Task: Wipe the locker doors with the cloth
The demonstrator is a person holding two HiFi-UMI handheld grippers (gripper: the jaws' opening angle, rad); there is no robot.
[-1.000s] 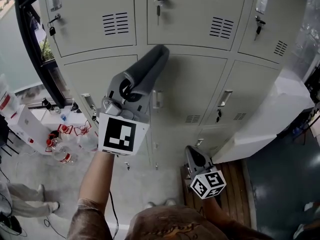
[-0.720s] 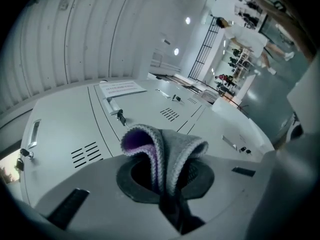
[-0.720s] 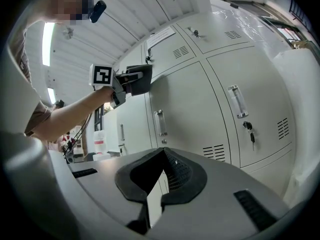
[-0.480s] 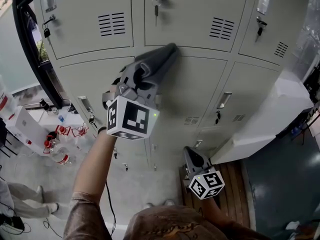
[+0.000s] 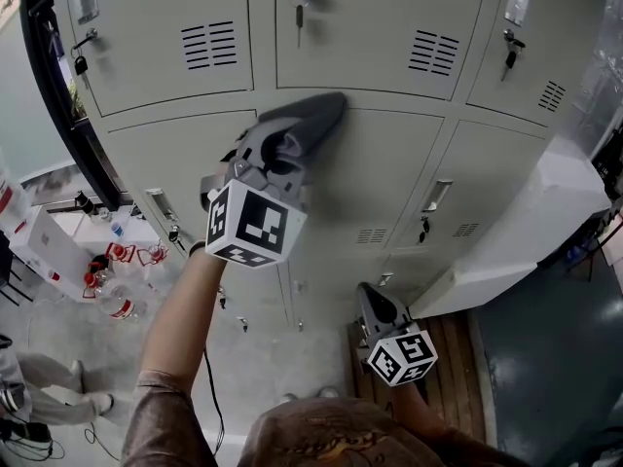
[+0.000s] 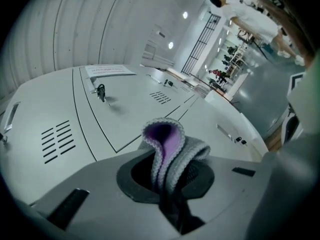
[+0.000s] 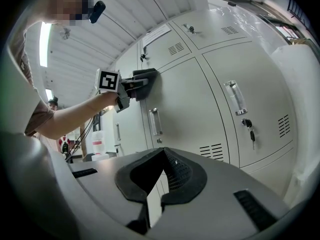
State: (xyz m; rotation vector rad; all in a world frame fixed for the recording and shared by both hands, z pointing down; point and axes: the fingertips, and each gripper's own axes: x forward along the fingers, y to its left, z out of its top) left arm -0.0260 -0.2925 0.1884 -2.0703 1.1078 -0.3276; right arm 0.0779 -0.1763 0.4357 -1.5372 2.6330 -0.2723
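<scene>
A grey cloth point(image 5: 304, 123) with a purple inner face point(image 6: 161, 135) is pinched in my left gripper point(image 5: 280, 152), which is shut on it. The cloth's folded end presses flat against the pale grey locker doors point(image 5: 389, 178), at the seam between the upper and middle rows. In the right gripper view the left gripper point(image 7: 131, 86) and cloth point(image 7: 146, 76) show at the top-left corner of a middle door point(image 7: 192, 99). My right gripper point(image 5: 376, 305) hangs lower near the bottom lockers, shut with nothing in it point(image 7: 162, 156).
Keys hang from several locks point(image 5: 300, 8). A door handle point(image 5: 435, 195) sits right of the cloth. Water bottles point(image 5: 115, 298) stand on the floor at left by a black frame point(image 5: 60, 105). A white cabinet point(image 5: 531, 227) juts out at right, above a wooden pallet point(image 5: 462, 382).
My left gripper has risen and closed in on the doors, sliding the cloth a little to the right along the seam. The right gripper has stayed put.
</scene>
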